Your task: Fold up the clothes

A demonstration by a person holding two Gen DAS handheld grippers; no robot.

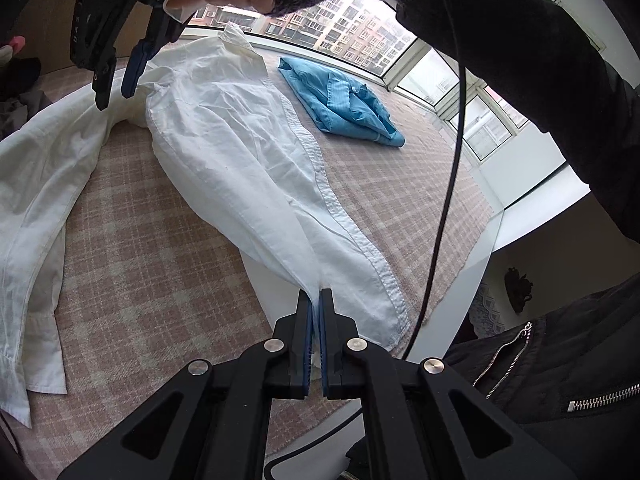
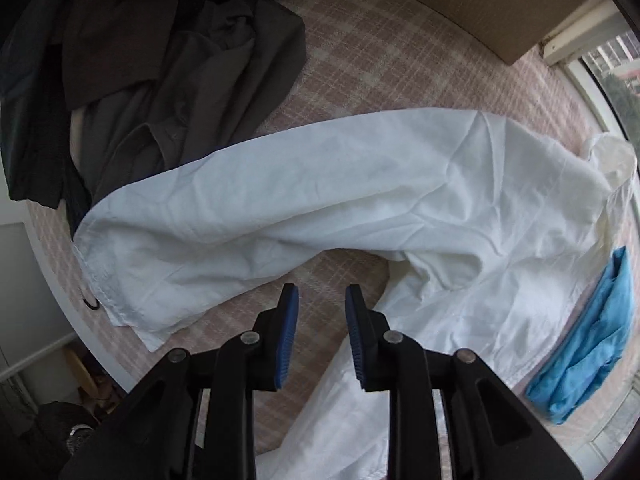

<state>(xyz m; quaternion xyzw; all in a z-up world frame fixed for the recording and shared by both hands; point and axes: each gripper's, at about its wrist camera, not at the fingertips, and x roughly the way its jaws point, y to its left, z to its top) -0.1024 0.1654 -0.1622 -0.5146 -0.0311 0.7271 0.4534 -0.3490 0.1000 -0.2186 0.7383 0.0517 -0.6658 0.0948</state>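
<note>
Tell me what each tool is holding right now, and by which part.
The left tool is shut on the white shirt, pinching its bottom hem edge. The right tool is open above the shirt's sleeve and holds nothing.

I read this as a home, likely an upper-floor flat: plaid-covered table (image 1: pixel 168 272), heap of dark clothes (image 2: pixel 168 64) at 10 o'clock, bay window (image 1: pixel 440 76) at 1 o'clock facing apartment blocks (image 1: pixel 340 28)

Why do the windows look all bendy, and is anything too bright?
Left wrist view: the fisheye lens curves the window frames, with bright daylight behind. Right wrist view: the white shirt looks softly lit, edges bowed, dark clothes pile dim.
</note>
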